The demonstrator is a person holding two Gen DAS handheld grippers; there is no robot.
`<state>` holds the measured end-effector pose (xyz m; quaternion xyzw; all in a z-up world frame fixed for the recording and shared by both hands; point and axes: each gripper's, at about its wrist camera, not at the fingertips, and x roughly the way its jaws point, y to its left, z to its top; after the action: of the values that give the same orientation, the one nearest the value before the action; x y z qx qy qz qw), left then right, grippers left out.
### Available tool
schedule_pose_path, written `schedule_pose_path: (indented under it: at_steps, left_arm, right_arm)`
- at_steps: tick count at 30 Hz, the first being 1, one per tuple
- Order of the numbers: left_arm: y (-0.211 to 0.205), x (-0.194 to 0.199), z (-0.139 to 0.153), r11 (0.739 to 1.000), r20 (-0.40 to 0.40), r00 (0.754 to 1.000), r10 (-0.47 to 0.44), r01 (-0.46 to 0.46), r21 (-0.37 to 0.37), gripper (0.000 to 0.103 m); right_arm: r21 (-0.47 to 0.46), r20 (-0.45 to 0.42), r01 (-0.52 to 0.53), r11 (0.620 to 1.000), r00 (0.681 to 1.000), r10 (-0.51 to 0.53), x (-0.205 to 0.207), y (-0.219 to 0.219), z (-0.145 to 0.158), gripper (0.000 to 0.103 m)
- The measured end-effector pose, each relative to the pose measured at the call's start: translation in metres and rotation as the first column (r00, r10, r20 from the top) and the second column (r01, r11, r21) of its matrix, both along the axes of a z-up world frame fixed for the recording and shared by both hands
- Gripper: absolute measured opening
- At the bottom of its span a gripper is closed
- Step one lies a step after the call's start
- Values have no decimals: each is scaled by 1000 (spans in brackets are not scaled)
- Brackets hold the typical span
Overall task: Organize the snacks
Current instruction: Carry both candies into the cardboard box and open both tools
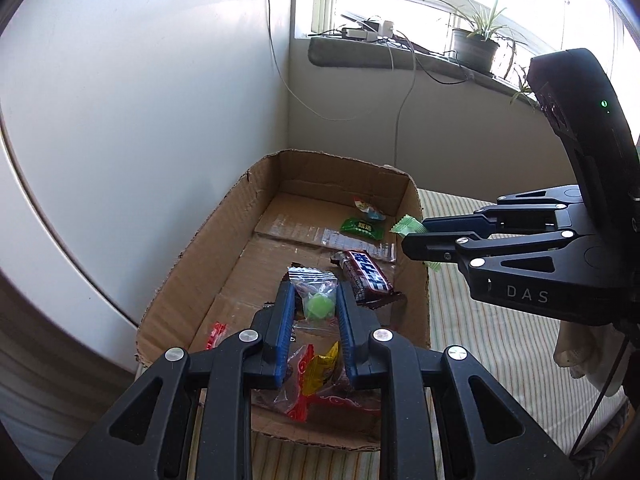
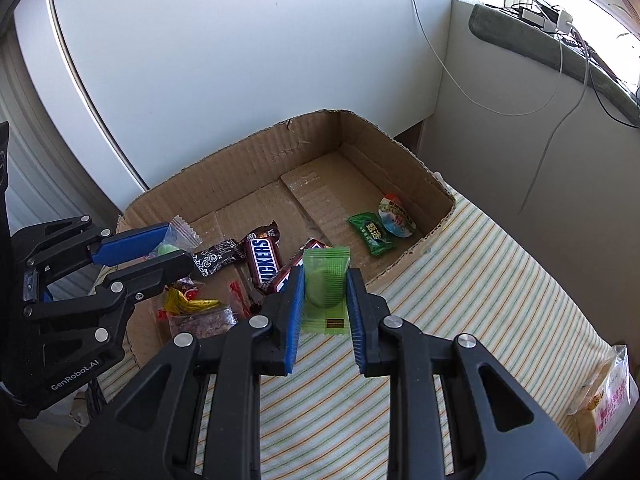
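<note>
- The left gripper (image 1: 316, 300) has its jaws closed on a clear candy bag (image 1: 314, 286), held over the cardboard box (image 2: 240, 168).
- The right gripper (image 2: 325, 280) has its jaws closed on a green packet (image 2: 325, 276), at the box's near edge above the striped cloth (image 2: 480, 280).
- Chocolate bars (image 2: 262, 258) lie inside the box.

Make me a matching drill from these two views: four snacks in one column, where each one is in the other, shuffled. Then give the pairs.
Things:
1. clear packet with green candy
2. light green wrapper
3. Snickers bar
4. dark green packet

Places:
A. lying in the cardboard box, mid floor
B. held in the right gripper
C. in the box near its far end
D. held in the left gripper

Pairs: 1-D, 2-B, 3-A, 4-C
</note>
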<state>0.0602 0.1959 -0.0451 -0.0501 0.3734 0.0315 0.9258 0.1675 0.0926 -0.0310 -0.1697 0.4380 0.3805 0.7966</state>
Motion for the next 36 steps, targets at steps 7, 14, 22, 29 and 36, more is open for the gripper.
schedule_pose_path:
  at_steps: [7, 14, 22, 29, 36]
  left_arm:
    - [3, 2, 0, 1000, 2, 1000, 6, -6, -1, 20]
    - [3, 2, -1, 1000, -5, 1000, 9, -9, 2, 20]
    - [3, 4, -1, 1000, -7, 1000, 13, -13, 7, 20]
    - [2, 3, -1, 1000, -9, 1000, 25, -25, 12, 24]
    - [-3, 0, 4, 1000, 5, 1000, 19, -19, 24, 38]
  right_arm:
    - [-12, 2, -15, 1000, 1000, 15, 2, 13, -3, 22]
    - [-15, -4, -21, 1000, 1000, 21, 1, 17, -8, 22]
    - [-14, 13, -31, 999, 999, 31, -2, 17, -5, 23]
    - [-3, 42, -17, 1000, 999, 18, -3, 11, 2, 52]
    - [15, 69, 3, 1000, 998, -4, -7, -7, 12, 70]
